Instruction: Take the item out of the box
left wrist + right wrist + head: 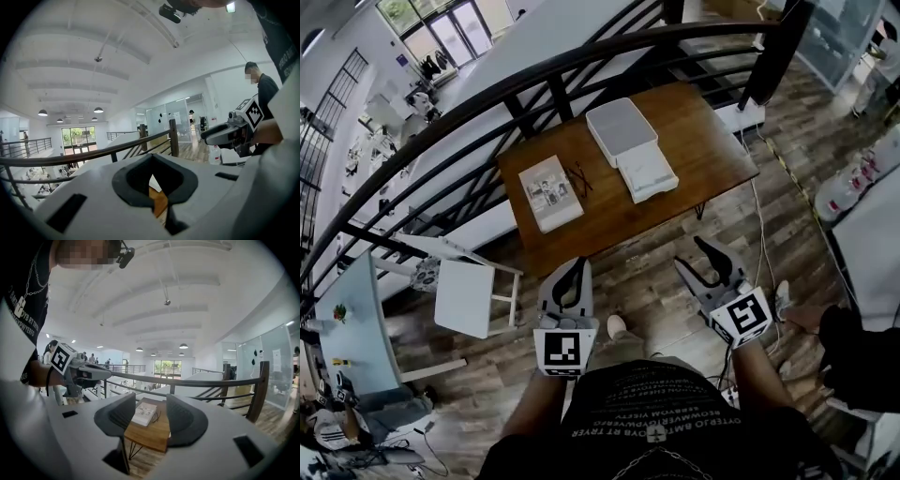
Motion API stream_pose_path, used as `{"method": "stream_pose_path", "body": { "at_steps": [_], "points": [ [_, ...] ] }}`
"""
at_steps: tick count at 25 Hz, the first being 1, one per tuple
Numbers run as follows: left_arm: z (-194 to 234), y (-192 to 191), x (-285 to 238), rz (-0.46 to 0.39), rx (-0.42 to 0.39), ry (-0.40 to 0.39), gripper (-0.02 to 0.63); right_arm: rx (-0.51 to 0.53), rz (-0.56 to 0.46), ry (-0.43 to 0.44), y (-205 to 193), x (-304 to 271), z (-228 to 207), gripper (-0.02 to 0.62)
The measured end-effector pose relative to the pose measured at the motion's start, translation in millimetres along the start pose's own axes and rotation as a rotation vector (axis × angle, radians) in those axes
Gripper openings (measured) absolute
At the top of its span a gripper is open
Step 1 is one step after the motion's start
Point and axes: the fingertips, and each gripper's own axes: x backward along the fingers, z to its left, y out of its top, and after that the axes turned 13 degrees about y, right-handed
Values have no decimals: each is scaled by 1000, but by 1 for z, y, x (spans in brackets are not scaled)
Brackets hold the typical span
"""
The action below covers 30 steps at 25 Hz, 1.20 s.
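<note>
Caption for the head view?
Left gripper shut, right gripper open, short of a brown wooden table bearing a white rectangular box.

— How did the person carry the arms?
— The left forearm [528,412] and the right forearm [759,380] both reached forward from the body, side by side and apart. Each gripper pointed ahead and slightly down.
— What was the left gripper [579,266] doing?
— Its jaws met at the tips, with nothing caught between them.
— And the right gripper [692,254]?
— Its jaws stood wide apart and empty. Each gripper's marker cube sat at the back, over the wrist.
</note>
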Motion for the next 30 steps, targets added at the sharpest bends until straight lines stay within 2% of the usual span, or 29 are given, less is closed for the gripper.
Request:
{"method": "stream_pose_path", "body": {
  "at_steps": [8,13,17,23,30],
  "points": [
    [30,4,-31,-10,-9,-22,5,-22,-9,-11,16,-44,-13,202],
    [48,3,-49,-39,-12,-48,5,0,6,-19,22,-71,-19,202],
    [61,-3,-58,-23,-8,-74,5,8,17,-31,32,-87,-20,202],
    [64,-14,-65,-10,-26,-126,5,8,37,-68,30,-95,-21,202],
    [65,-9,-65,-30,-27,-146,5,7,42,-95,31,-89,-25,202]
  ]
}}
